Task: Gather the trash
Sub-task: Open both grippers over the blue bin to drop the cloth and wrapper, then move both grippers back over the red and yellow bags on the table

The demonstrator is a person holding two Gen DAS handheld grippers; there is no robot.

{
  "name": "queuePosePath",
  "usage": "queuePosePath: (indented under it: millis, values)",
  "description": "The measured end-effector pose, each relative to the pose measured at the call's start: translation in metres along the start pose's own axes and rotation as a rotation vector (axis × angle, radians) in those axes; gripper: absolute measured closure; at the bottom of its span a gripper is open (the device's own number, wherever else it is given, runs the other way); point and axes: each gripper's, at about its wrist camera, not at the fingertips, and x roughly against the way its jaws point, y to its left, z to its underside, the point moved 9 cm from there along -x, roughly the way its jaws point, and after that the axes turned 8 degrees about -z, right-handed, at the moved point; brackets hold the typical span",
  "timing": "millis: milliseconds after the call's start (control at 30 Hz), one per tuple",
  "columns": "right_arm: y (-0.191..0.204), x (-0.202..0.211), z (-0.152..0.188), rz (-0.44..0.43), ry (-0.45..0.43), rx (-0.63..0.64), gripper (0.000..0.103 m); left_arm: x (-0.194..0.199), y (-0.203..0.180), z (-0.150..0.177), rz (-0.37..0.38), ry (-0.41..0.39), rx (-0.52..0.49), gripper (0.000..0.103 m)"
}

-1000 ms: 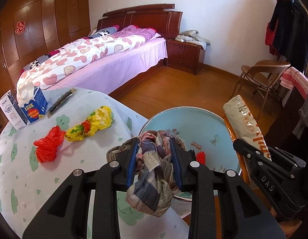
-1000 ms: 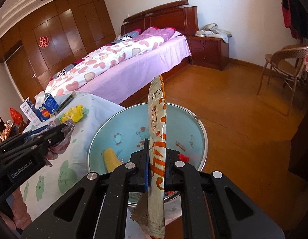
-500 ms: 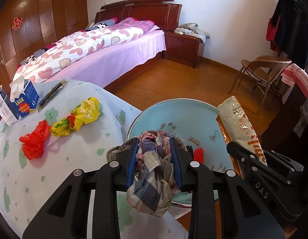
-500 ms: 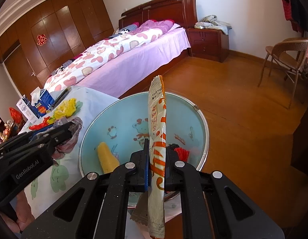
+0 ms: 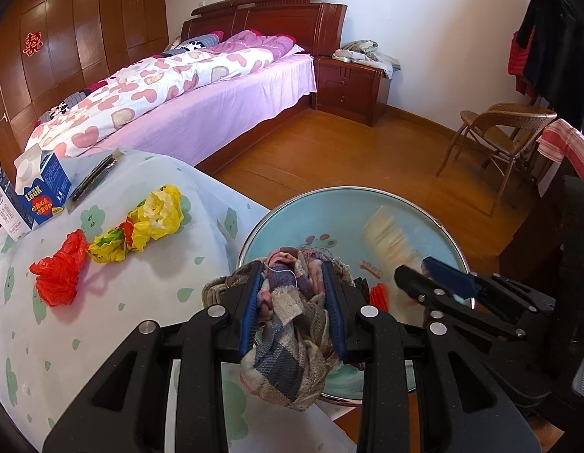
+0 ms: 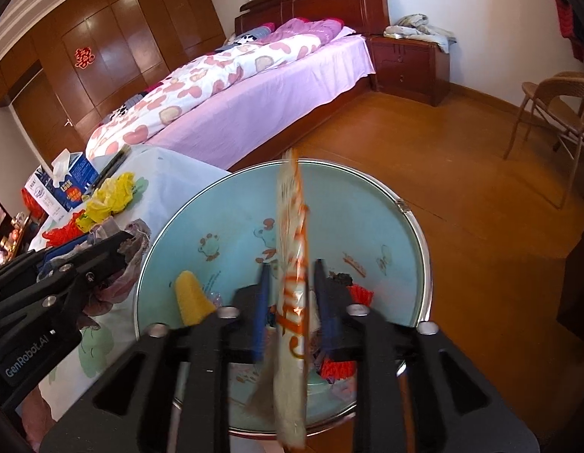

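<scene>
The basin (image 6: 371, 204) fills the lower middle of the right wrist view and takes the trash. Already inside are a yellow piece (image 6: 191, 298) at lower left and a red scrap (image 6: 361, 294) at lower right, so part of the job looks done.

The wrapper (image 6: 292, 275) hangs upright and blurred in the middle of the right view, over the basin, between the fingers of the right claw (image 6: 290, 287). The fingers stand apart with a gap on each side of it, so the right claw reads as released and the wrapper looks to be dropping in. In the left wrist view it is a pale smear (image 5: 386, 234) at centre right.

The left claw (image 5: 293, 298) is clenched on a checked rag (image 5: 292, 343) at lower centre, at the basin's near rim; that piece has yet to go in.

Left on the table (image 5: 103, 339) in the left half of the left view are a yellow bag (image 5: 156, 215) and a red bag (image 5: 59, 273), touching end to end. A carton (image 5: 42, 192) and a dark strip (image 5: 97, 179) sit beyond them at the far edge; whether these count as trash I cannot tell.

The right claw lies across the basin's lower right, close beside the left claw, and could crowd the rag's drop. The bed (image 5: 201, 102) and chair (image 5: 499, 143) stand well apart.
</scene>
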Motion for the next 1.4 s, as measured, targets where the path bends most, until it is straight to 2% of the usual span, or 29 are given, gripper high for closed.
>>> queuePosePath:
  millis: [200,400,667,833,1067,1400]
  values:
    - [0.002,0.009,-0.002,0.005,-0.048,0.0,0.074,-0.005,-0.001,0.002,-0.003,0.006,0.0,0.072]
    - [-0.004,0.027,-0.005,0.061,-0.099,-0.028,0.074,-0.005,-0.005,0.0,-0.001,0.003,-0.008,0.071]
    - [-0.023,0.044,-0.005,0.099,-0.131,-0.075,0.074,0.004,-0.001,-0.004,-0.023,-0.017,0.013,0.043]
    - [-0.026,0.05,-0.006,0.098,-0.144,-0.088,0.073,0.022,0.015,-0.008,-0.085,-0.066,0.031,0.024]
    - [-0.014,0.059,-0.009,0.085,-0.161,-0.052,0.061,0.042,0.046,-0.005,-0.13,-0.093,0.08,0.02]
    - [0.019,0.06,-0.01,0.069,-0.159,-0.005,0.052,0.059,0.085,0.001,-0.203,-0.107,0.117,0.016]
